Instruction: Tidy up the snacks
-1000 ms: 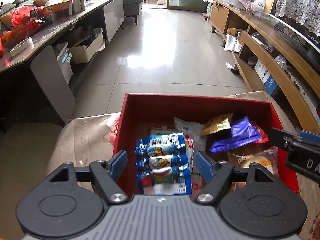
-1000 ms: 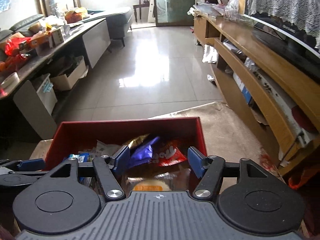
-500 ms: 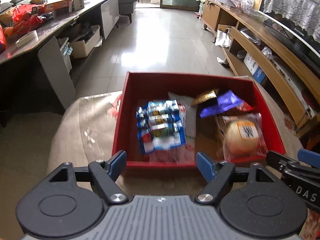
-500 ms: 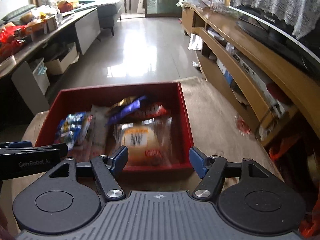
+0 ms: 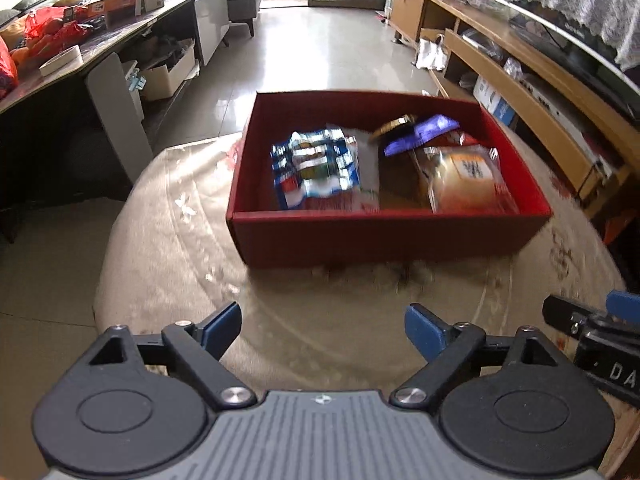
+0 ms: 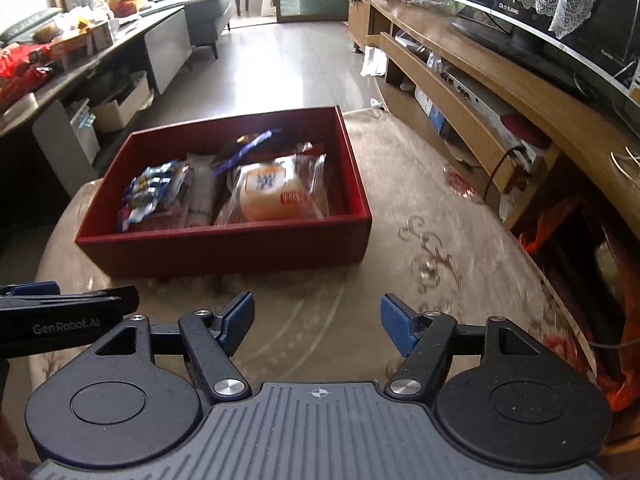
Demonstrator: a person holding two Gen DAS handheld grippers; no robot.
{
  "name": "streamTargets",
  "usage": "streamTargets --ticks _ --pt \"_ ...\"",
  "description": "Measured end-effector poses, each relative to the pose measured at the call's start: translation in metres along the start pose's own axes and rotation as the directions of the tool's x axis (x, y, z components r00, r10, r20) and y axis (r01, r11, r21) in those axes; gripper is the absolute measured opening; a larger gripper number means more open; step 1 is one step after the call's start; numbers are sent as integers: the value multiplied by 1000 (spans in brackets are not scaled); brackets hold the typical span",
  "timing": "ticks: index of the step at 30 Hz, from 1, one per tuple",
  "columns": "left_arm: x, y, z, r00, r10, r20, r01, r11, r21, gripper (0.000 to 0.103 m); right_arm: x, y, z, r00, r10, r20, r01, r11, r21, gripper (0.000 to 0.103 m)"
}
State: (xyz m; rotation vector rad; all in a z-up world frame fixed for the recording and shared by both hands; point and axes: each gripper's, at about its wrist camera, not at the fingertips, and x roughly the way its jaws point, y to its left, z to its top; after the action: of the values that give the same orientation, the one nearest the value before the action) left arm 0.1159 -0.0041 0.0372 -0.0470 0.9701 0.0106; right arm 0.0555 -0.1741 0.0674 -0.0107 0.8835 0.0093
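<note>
Red cardboard makes the box (image 5: 392, 236) that stands on the round table (image 5: 168, 240), which is covered with a beige patterned cloth. Inside the box lie the snacks: a blue and white pack (image 5: 316, 166) on the left side, a bun in clear wrap (image 5: 464, 178) on the right side, and a purple wrapper (image 5: 420, 134) with a small golden packet (image 5: 394, 124) near the far wall. The pictures are a little blurred, so the print on the packs cannot be read.

Both tools hang above the bare cloth on the near side of the box, well apart from it. The left tool (image 5: 322, 326) has its jaws wide apart and they have just been opening; nothing is between them. The right tool (image 6: 318, 322) also stands with jaws apart, just opening a little more, and it holds nothing. Each tool shows at the edge of the other's view, side by side.
</note>
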Motion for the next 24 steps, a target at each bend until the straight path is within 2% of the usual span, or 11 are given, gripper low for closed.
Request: streamTargets --ticks 8,16,24 --pt "-4 -8 -28 1000 7 -14 -6 999 41 89 -9 -1 -25 1000 -9 -24 9 1000 -6 78" --pt "-15 -11 -38 1000 18 16 -19 998 67 93 -15 -1 -39 999 -12 -41 12 1000 -2 78" --pt "-25 -11 -47 999 -11 31 9 997 71 94 -23 1 -49 999 0 -33 0 1000 8 78"
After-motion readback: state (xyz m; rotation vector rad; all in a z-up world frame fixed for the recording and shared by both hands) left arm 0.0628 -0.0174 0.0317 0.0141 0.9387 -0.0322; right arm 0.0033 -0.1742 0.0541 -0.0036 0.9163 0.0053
